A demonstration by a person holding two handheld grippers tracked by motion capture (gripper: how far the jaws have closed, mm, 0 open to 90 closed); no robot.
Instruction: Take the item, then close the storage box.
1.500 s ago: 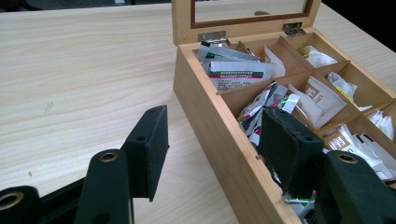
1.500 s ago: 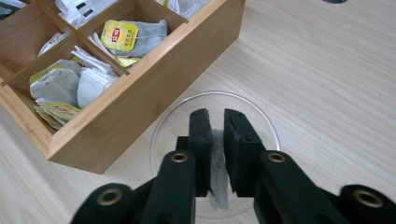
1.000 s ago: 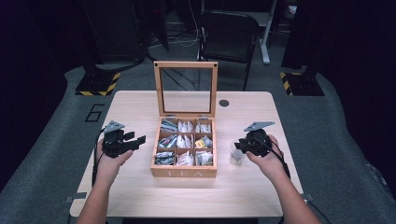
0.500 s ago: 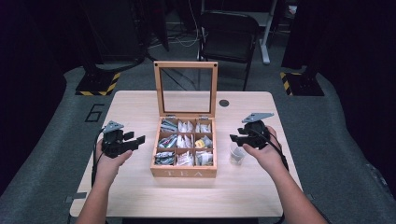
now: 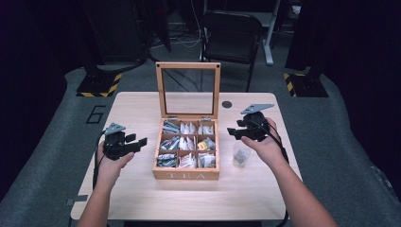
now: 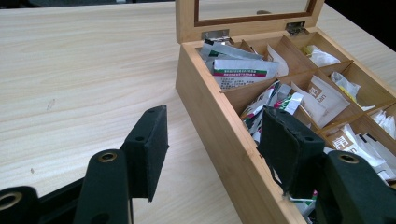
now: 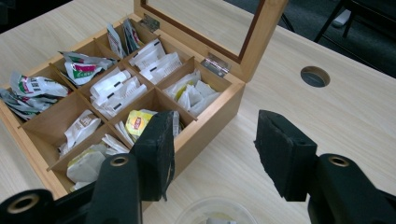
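Observation:
A wooden tea box stands mid-table with its glass lid upright. Its nine compartments hold tea bags. To its right stands a clear plastic cup with a small packet inside; its rim shows under my right jaws. My right gripper hovers above the cup; its jaws have just been opening and nothing is between them. My left gripper is held left of the box, open and empty, pointing at the box's left wall.
The light wooden table has a round cable hole behind the box on the right. A black chair stands beyond the far edge. Bare tabletop lies in front of the box and at both sides.
My right gripper has lifted up from the cup and its jaws have spread apart. The left gripper and the box have not moved.

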